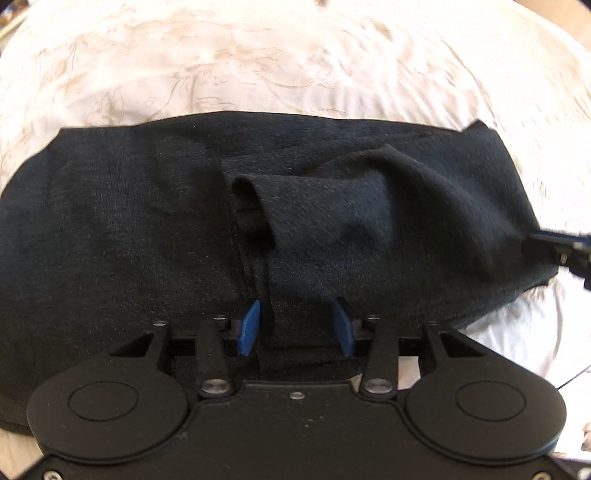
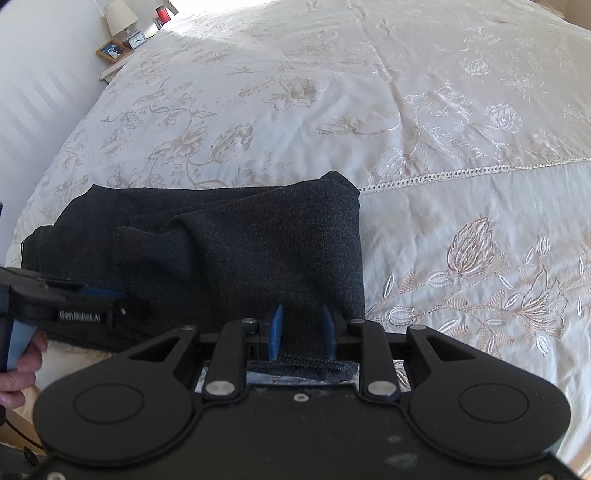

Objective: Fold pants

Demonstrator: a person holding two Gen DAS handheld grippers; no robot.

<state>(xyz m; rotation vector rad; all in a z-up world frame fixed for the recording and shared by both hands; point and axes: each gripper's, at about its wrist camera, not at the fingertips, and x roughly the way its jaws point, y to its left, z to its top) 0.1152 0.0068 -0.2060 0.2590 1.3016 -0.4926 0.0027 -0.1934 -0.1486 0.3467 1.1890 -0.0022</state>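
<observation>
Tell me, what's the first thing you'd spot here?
The dark pants, lying folded on the near edge of a white flowery bedspread. Cloth sits between the blue fingers of both tools: the left tool and the right tool. Far back, a lamp stands beside the bed.

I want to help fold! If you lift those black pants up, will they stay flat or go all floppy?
Probably floppy: the pants already sag into soft folds and bumps on the bed. They look like light knit cloth, so they'd likely droop wherever the fingers aren't holding. Likely not slippery, since the weave looks rough.

open bedspread (image 2: 424, 110) beyond folded pants (image 2: 221, 240), nightstand clutter (image 2: 122, 40) far left corner
</observation>
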